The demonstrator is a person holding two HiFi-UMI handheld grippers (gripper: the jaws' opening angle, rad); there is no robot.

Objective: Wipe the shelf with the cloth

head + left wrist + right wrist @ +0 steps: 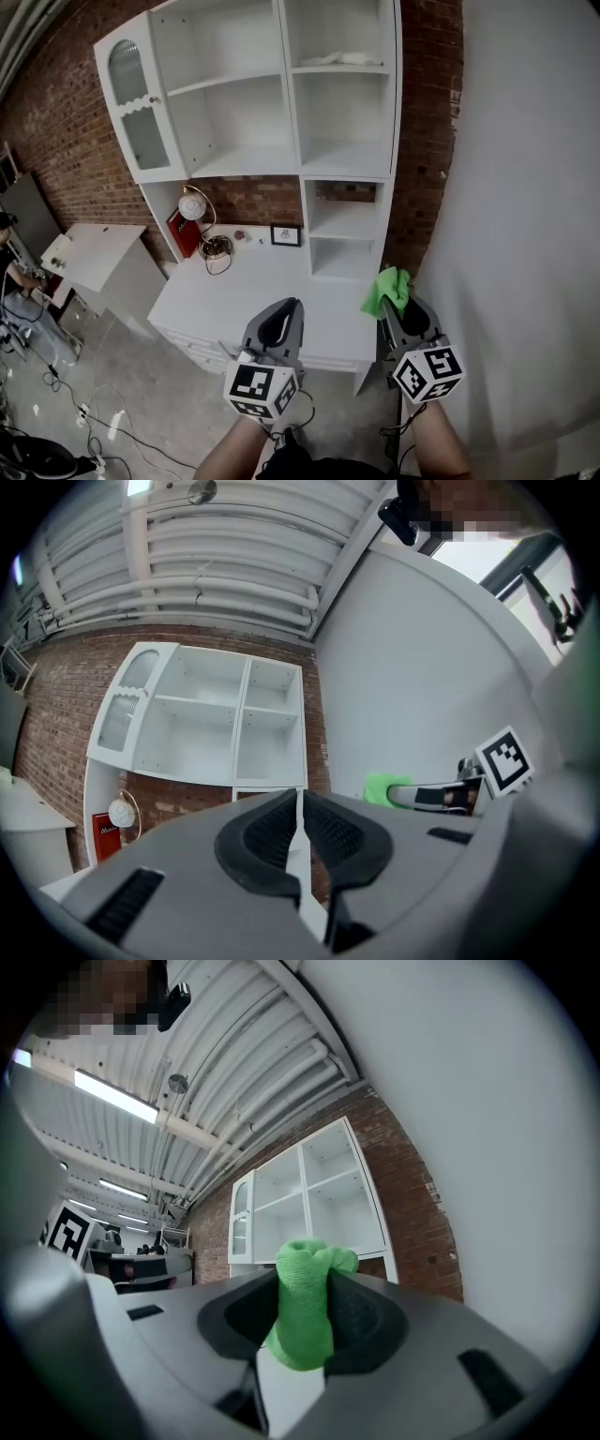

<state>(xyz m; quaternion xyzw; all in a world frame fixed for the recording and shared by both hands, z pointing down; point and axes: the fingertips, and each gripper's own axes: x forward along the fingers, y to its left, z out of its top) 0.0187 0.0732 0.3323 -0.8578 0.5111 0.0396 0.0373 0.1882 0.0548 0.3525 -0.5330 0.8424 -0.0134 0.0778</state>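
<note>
Carry the bunched green microfibre cloth point(386, 289) forward to the white open-fronted shelf unit point(286, 94), well apart for now, then press the free wad flat on a board before stroking. Right gripper point(305, 1288) pinching the cloth mid-wad; left gripper point(298, 832) pressed together on nothing. Long axis along the jaws, free end poking past the tips toward the shelving.
</note>
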